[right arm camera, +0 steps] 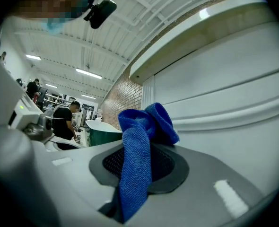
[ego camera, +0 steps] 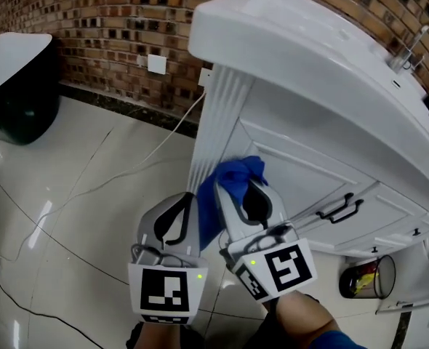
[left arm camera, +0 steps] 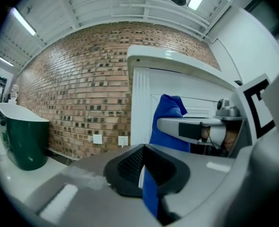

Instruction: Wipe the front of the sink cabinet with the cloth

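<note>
Cloth (ego camera: pixel 230 186) clamped in left tongs (ego camera: pixel 190 208) and right tongs (ego camera: pixel 252 195).

right tool (ego camera: pixel 249 197) holds the blue cloth (ego camera: pixel 236 173) against the sink cabinet (ego camera: pixel 302 140), left tool (ego camera: pixel 179 215) beside.

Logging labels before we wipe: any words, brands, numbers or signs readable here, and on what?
No readable text anywhere.
Left cube, right cube: black-and-white square patterns, no letters.
Can by the cabinet: red and yellow print, too blurred to read.
</note>
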The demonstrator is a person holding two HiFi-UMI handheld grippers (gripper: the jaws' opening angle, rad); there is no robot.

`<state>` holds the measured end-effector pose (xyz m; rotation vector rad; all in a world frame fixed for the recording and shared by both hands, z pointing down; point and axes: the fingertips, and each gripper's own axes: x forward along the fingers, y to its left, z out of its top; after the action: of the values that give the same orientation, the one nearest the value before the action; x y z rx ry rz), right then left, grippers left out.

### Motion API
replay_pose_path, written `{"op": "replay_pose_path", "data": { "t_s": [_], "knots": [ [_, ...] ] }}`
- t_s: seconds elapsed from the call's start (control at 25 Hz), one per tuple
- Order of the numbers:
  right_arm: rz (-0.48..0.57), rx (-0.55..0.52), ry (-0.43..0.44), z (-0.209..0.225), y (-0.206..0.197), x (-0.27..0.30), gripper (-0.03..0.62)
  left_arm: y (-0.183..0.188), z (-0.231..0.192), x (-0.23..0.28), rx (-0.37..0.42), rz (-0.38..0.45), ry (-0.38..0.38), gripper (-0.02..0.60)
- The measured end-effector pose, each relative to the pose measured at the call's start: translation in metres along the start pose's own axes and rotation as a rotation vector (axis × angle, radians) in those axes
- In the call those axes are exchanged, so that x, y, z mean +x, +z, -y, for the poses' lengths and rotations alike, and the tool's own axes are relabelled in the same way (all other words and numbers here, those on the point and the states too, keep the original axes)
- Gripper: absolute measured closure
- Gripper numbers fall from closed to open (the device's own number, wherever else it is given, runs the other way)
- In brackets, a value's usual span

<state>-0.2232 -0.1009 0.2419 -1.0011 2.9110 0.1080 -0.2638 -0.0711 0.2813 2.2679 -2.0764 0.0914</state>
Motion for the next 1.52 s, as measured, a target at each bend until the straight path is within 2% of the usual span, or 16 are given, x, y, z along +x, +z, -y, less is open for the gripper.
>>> {"op": "replay_pose_path", "data": {
  "t_s": [0.2, 0.4, 0.68, 0.92, 1.04, 1.2, 1.36, 1.52],
  "knots": [
    [0.017, -0.017, -0.06, 0.043, 0.018, -0.068, 0.494, 0.003, 0.079, 0.023, 0.042, 0.004, -0.172, 0.575],
    [-0.004, -0.043, -0.183, 0.101, 0.02, -0.14, 0.494, 0.003, 0.155, 0.039, 0.066, -0.002, -0.317, 0.575],
    [0.009, -0.064, -0.453, 0.199, 0.024, -0.252, 0.494, -0.007, 0.282, 0.057, 0.071, -0.034, -0.547, 0.575],
    [0.01, -0.097, -0.684, 0.272, 0.024, -0.353, 0.494, -0.03, 0.382, 0.06, 0.132, -0.065, -0.715, 0.575],
    [-0.017, -0.094, -0.767, 0.299, 0.014, -0.389, 0.494, -0.043, 0.415, 0.062, 0.135, -0.086, -0.761, 0.575],
    [-0.027, -0.092, -0.823, 0.33, 0.002, -0.413, 0.494, -0.057, 0.441, 0.068, 0.158, -0.1, -0.786, 0.575],
    [-0.056, -0.087, -0.851, 0.352, -0.013, -0.419, 0.494, -0.066, 0.448, 0.074, 0.174, -0.114, -0.781, 0.574],
    [-0.103, -0.065, -0.836, 0.361, -0.031, -0.407, 0.494, -0.071, 0.44, 0.08, 0.167, -0.124, -0.756, 0.575]
  ]
}}
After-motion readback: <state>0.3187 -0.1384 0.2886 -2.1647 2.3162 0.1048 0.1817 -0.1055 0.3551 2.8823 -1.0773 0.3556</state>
